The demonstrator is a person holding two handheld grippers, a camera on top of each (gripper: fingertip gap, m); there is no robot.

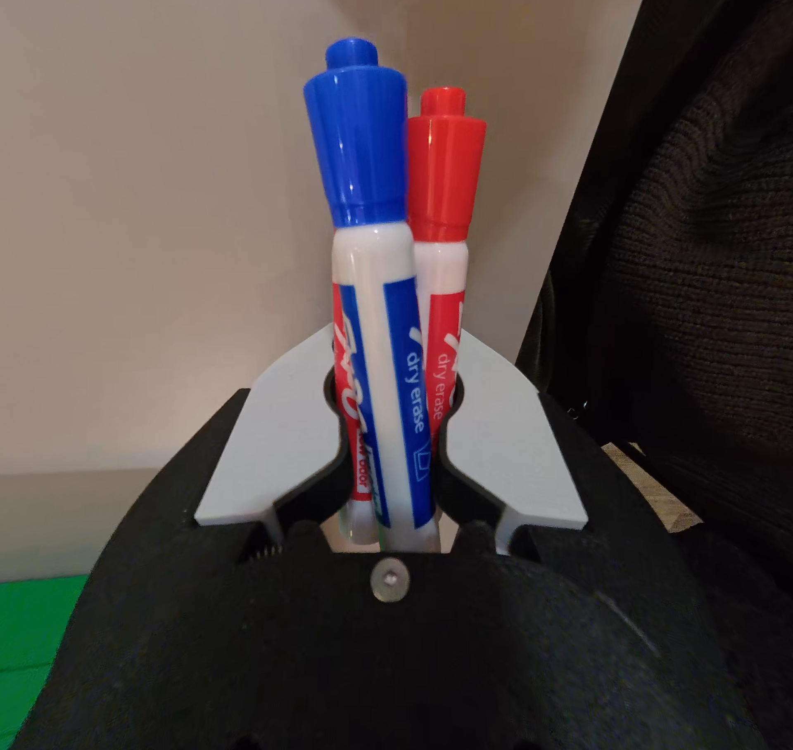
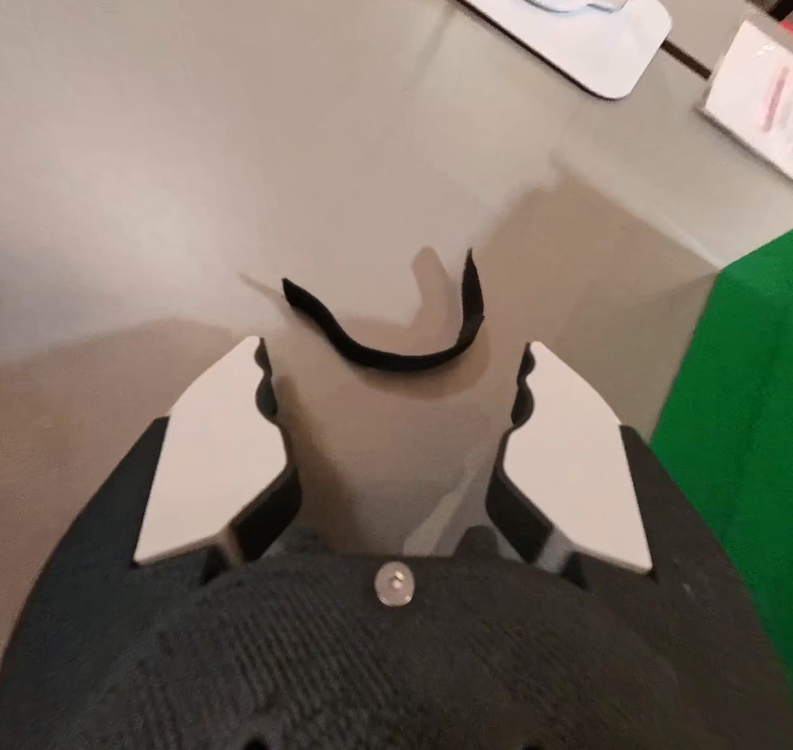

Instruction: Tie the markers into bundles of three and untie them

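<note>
Our left tongs (image 1: 392,390) and right tongs (image 2: 394,382): textured black bodies, pale wavy-edged fingers (image 1: 283,442), silver screw (image 2: 394,588) mid-body.

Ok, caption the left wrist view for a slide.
Left gripper shut on blue marker and red marker, caps pointing away.

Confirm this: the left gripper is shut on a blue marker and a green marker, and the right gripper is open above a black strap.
One thing is wrong: the second marker is red, not green. The left wrist view shows the left gripper shut on the blue marker and red marker. The rest holds: right gripper open above the black strap.
</note>
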